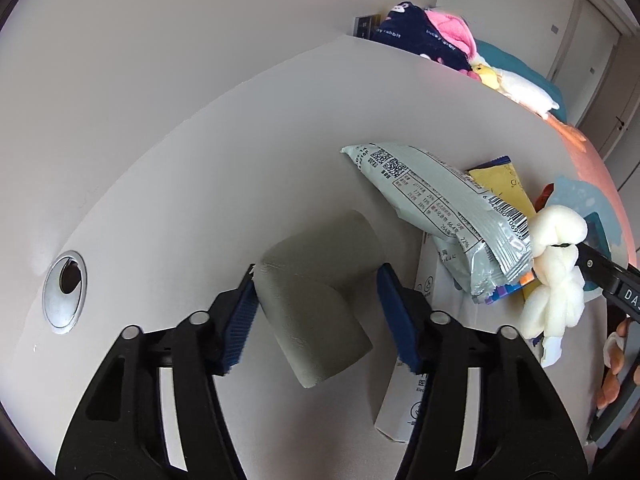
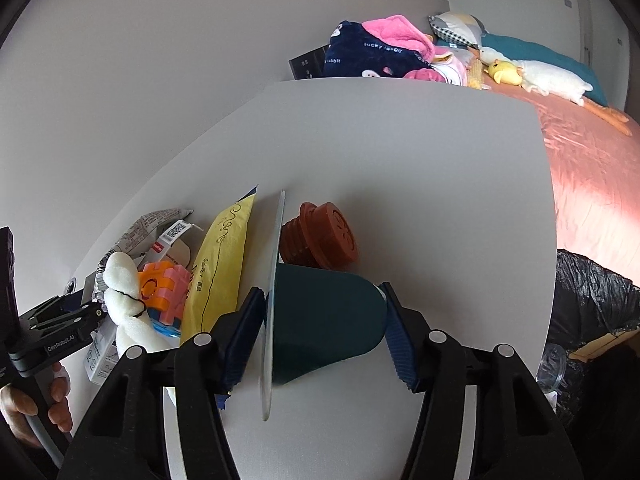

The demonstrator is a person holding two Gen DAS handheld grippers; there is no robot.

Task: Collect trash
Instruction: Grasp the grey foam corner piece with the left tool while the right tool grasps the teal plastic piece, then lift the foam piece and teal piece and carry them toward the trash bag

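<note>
left gripper [image 1: 316, 312]: fingers spread wide around a grey cardboard tube [image 1: 316, 304] lying on the white table [image 1: 200, 184]. Left pad looks at or near the tube's end; right pad apart from it. Not a pinch yet.
right gripper [image 2: 324, 332]: blue pads pressed onto a dark green cup [image 2: 326, 320] lying on its side — one pad at the lid/rim end, the other on the base. Looks clamped; can't confirm both pads bear load.
trash pile: pale green snack wrapper [image 1: 444, 208], yellow packet [image 2: 220, 264], white carton [image 1: 404, 408], all crowded together on the table between the two grippers. Brown ribbed stopper [image 2: 324, 236] just behind the cup.
not trash, probably: white knotted plush [image 1: 556, 268], orange-pink block toy [image 2: 160, 284].
bin: black bag [image 2: 592, 300] off the table's right edge, near the cup.
tube handling: light, hollow, crushable; rolls freely. Grip mid-length across the diameter, gentle squeeze.
cup handling: light, stiff, smooth — end-to-end hold could slip; thin lid disc [image 2: 272, 304] may pop.
wrapper handling: limp, crinkly, slick; pinch a sealed end.
</note>
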